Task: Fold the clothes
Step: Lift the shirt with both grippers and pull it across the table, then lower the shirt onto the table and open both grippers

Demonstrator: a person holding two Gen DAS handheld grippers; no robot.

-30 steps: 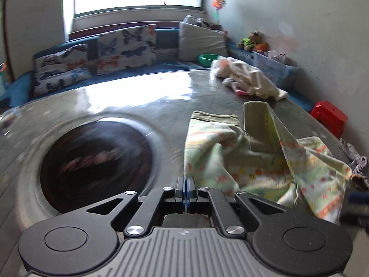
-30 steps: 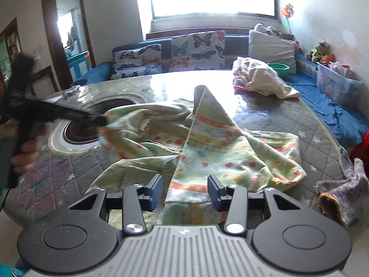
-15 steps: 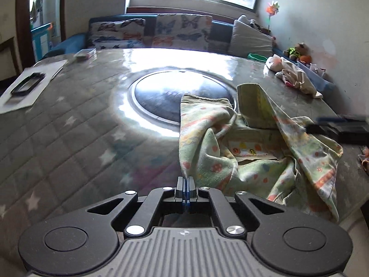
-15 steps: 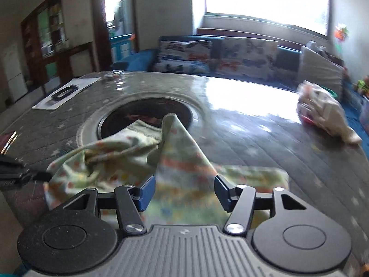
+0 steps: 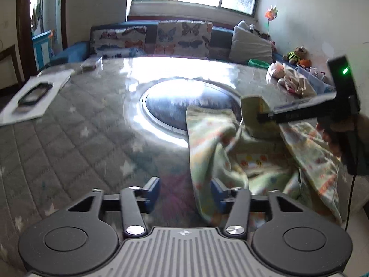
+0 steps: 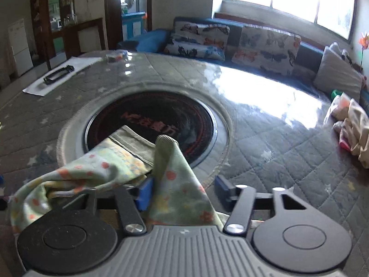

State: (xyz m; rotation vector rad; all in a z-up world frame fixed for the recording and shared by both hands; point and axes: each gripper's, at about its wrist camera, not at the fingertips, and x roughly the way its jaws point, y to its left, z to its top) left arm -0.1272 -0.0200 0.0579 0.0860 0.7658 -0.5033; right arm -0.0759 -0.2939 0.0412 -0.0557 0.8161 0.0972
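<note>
A pale green garment [image 5: 258,152] with small orange and yellow prints lies crumpled on the quilted grey table [image 5: 69,143], partly over the round dark plate [image 5: 175,106]. My left gripper [image 5: 185,190] is open, and a hanging edge of the garment runs between its fingers. My right gripper [image 6: 182,192] is open too, with a raised ribbed cuff of the garment [image 6: 175,175] standing between its fingers. In the left wrist view the right gripper [image 5: 265,115] reaches in from the right over the garment.
A heap of cream clothes [image 5: 293,80] lies at the table's far right; it also shows in the right wrist view [image 6: 352,124]. A paper with a black object [image 5: 34,94] lies at the far left. A sofa with butterfly cushions [image 5: 184,37] stands behind.
My left gripper has opened; it was shut before. Both grippers have swung round and pulled toward the table's near edge, and the garment has shifted over the dark plate.
</note>
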